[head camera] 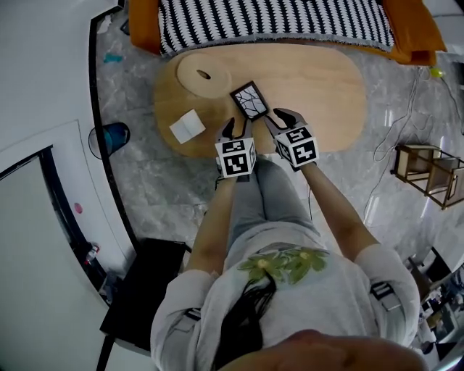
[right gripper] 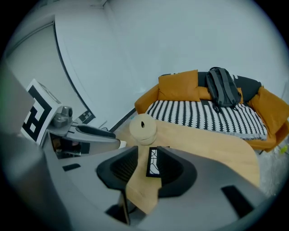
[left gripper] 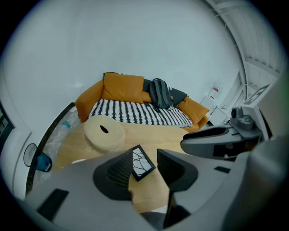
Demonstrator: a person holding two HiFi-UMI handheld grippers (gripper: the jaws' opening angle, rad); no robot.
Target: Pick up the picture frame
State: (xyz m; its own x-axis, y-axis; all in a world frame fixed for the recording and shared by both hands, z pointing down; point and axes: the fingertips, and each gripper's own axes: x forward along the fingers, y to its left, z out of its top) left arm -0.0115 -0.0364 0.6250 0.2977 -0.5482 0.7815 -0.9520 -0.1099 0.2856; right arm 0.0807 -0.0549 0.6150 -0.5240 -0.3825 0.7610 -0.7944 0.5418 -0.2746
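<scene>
The picture frame (head camera: 250, 100) is small and black, with a white picture of dark branching lines. It lies flat on the oval wooden table (head camera: 326, 87), near its front edge. My left gripper (head camera: 236, 130) hovers just in front of the frame's near left corner, jaws open and empty. My right gripper (head camera: 283, 119) stands just right of the frame, also open and empty. In the left gripper view the frame (left gripper: 142, 162) shows between the parted jaws, farther off on the table. In the right gripper view the frame (right gripper: 153, 162) appears edge-on between the jaws, untouched.
A round cream disc with a hole (head camera: 204, 74) and a white box (head camera: 188, 126) sit on the table's left part. Behind the table is an orange sofa with a black-and-white striped cover (head camera: 268, 22) and a backpack (left gripper: 159, 92). A wooden stool (head camera: 428, 174) stands at the right.
</scene>
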